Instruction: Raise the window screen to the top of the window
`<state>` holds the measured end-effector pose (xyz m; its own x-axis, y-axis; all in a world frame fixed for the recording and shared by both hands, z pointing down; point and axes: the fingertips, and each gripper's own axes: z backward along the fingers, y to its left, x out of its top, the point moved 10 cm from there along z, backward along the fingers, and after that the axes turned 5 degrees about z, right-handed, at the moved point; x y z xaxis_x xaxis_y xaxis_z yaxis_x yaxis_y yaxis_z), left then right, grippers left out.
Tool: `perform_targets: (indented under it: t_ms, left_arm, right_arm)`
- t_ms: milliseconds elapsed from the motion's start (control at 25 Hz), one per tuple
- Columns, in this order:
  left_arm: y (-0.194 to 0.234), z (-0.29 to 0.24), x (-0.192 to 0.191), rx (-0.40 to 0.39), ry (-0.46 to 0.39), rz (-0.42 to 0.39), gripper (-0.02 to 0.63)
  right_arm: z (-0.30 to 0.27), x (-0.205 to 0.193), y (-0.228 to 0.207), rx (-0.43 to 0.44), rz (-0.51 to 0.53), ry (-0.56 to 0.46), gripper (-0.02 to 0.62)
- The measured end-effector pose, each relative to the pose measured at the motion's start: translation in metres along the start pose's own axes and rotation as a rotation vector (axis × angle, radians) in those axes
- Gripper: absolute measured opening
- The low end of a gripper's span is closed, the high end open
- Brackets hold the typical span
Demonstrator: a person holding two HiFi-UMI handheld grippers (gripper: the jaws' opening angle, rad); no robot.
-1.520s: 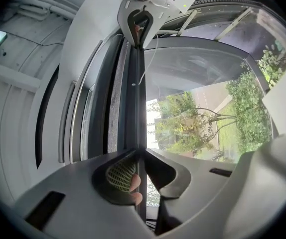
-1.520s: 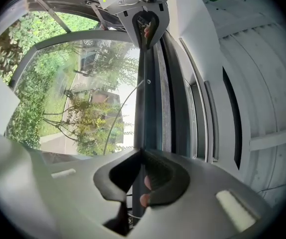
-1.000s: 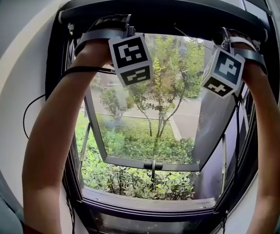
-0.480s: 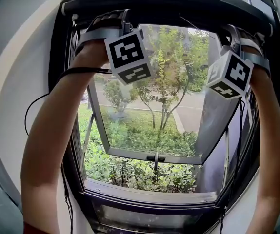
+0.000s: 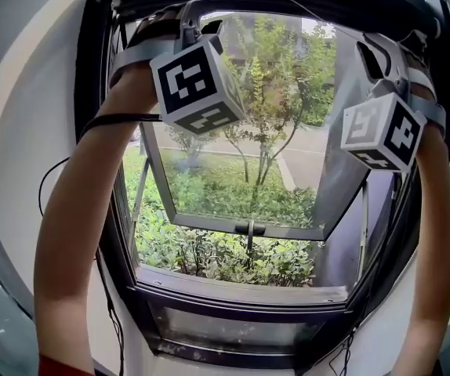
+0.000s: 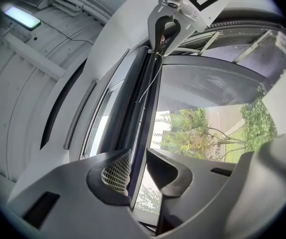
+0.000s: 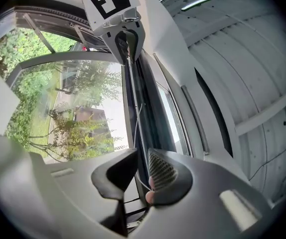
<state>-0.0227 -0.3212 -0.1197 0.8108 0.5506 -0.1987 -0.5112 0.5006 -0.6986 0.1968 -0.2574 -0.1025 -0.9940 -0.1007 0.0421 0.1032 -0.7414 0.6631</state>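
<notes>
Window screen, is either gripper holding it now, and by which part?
Neither grips it. The left gripper and right gripper have just been opening their jaws; the screen's dark bar runs between each pair, not clamped.

Head view: from indoors, close to the window frame (image 5: 103,210), facing out and down over trees (image 5: 276,100). Left gripper view: from just behind own jaws, angled up along the dark bar (image 6: 145,113), ceiling (image 6: 28,93) at frame left, right gripper (image 6: 164,36) at top centre. Right gripper view: mirrored, left gripper (image 7: 129,41) at top. Shared by all: bar, trees.
</notes>
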Motion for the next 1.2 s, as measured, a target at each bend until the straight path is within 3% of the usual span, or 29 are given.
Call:
perform_targets:
  t_ms: [480, 840, 1200]
  left_arm:
    - [-0.034, 0.093, 0.008, -0.041, -0.109, 0.104, 0.08]
    - [-0.054, 0.16, -0.002, -0.075, -0.142, 0.331, 0.08]
    - [-0.088, 0.216, -0.031, -0.117, -0.069, 0.493, 0.08]
  right_arm:
    - [0.066, -0.014, 0.025, 0.003, -0.149, -0.023, 0.072]
    - [0.135, -0.009, 0.057, 0.042, -0.324, -0.049, 0.074]
    - [0.206, 0.005, 0.079, 0.093, -0.491, -0.1, 0.074]
